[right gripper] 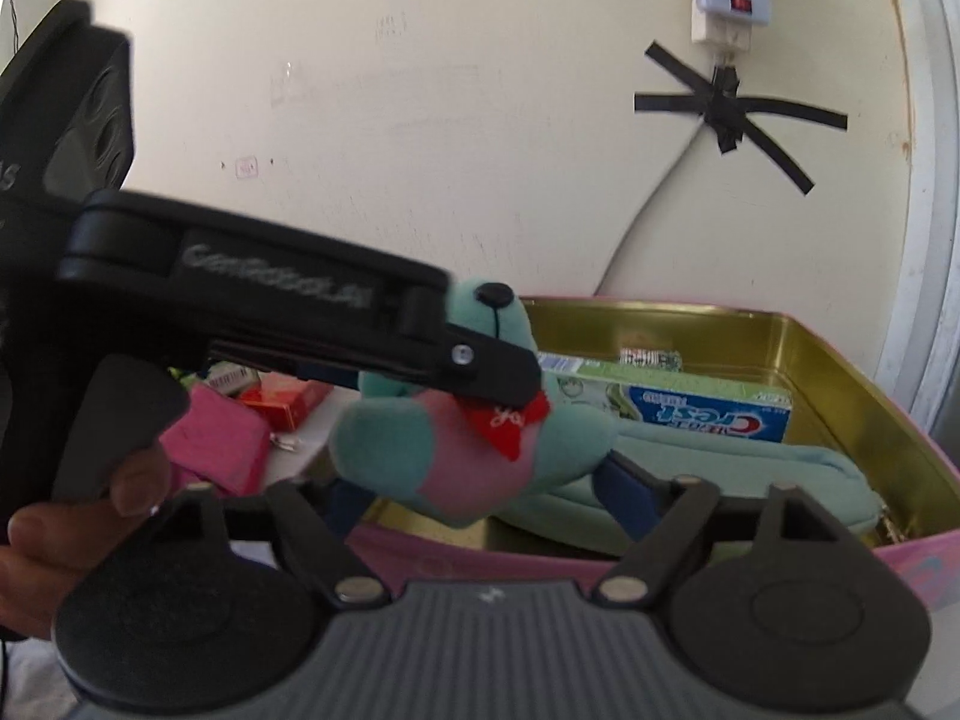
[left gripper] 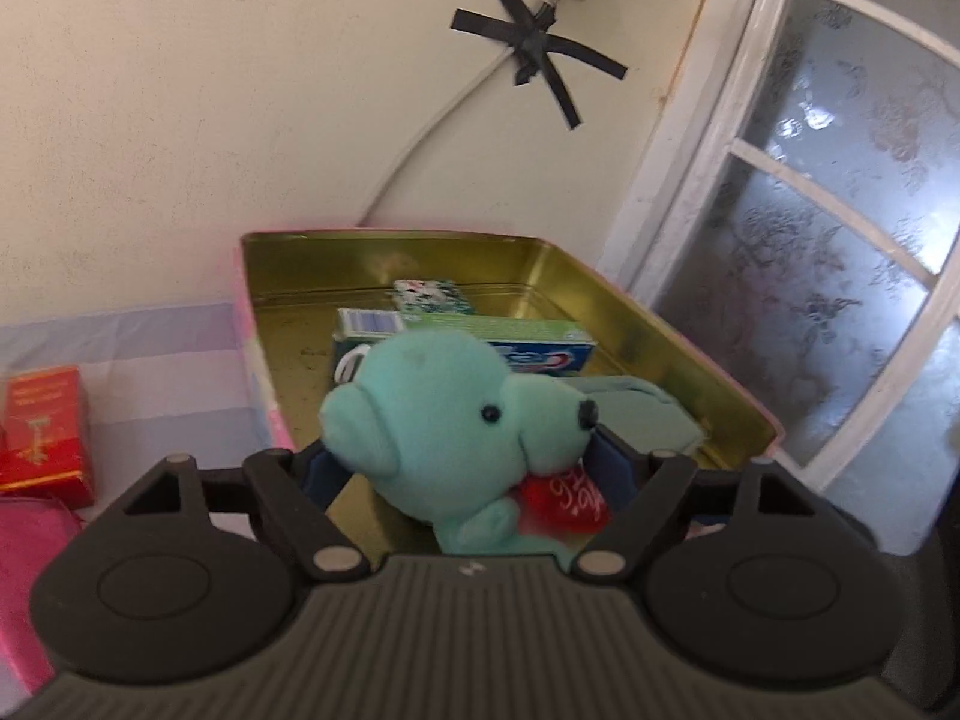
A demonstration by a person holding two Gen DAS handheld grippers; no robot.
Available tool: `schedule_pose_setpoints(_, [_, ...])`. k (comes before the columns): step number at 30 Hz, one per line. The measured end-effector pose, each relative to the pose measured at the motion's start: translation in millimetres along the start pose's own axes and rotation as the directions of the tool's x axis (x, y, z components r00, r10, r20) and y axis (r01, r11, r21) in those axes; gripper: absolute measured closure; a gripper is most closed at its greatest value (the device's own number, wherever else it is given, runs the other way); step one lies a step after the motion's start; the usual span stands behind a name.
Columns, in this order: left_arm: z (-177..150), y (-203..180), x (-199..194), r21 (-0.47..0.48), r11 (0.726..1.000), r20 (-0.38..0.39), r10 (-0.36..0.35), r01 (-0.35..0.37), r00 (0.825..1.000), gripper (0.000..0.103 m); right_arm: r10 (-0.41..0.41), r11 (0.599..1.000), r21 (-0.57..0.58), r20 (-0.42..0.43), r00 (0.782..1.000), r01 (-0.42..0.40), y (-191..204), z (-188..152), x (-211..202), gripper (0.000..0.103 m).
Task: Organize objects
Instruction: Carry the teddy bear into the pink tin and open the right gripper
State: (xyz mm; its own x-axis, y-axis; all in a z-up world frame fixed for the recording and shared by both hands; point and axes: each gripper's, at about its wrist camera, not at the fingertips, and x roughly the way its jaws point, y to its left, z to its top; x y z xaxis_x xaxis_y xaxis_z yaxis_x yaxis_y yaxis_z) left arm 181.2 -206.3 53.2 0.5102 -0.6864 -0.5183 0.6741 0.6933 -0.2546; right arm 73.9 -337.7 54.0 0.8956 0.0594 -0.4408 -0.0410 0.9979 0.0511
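A teal plush bear (left gripper: 456, 420) with a red heart on its chest is held in my left gripper (left gripper: 462, 462), whose fingers are shut on its head, above the near end of a gold-lined pink tin (left gripper: 690, 348). The tin holds a Crest toothpaste box (left gripper: 540, 348), a small patterned box (left gripper: 432, 297) and a pale green pouch (left gripper: 648, 414). In the right wrist view the bear (right gripper: 456, 450) hangs from the left gripper over the tin's (right gripper: 852, 360) near rim. My right gripper (right gripper: 486, 498) is open, its fingers either side of the bear's lower body.
A red box (left gripper: 42, 432) and a pink pouch (left gripper: 30, 570) lie left of the tin on a striped cloth. A cream wall with a taped cable (left gripper: 534, 42) stands behind, and a frosted window (left gripper: 840, 210) to the right. A hand (right gripper: 78, 540) holds the left gripper.
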Motion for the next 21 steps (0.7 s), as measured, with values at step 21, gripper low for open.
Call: schedule_pose_setpoints(21, [-19.8, 13.1, -93.0, -0.136, 0.975, 0.12, 0.193, -0.176, 0.974, 0.016, -0.062, 0.998, -0.021, -0.037, 0.997, 0.062, -0.7, 33.9, 8.8, 0.012])
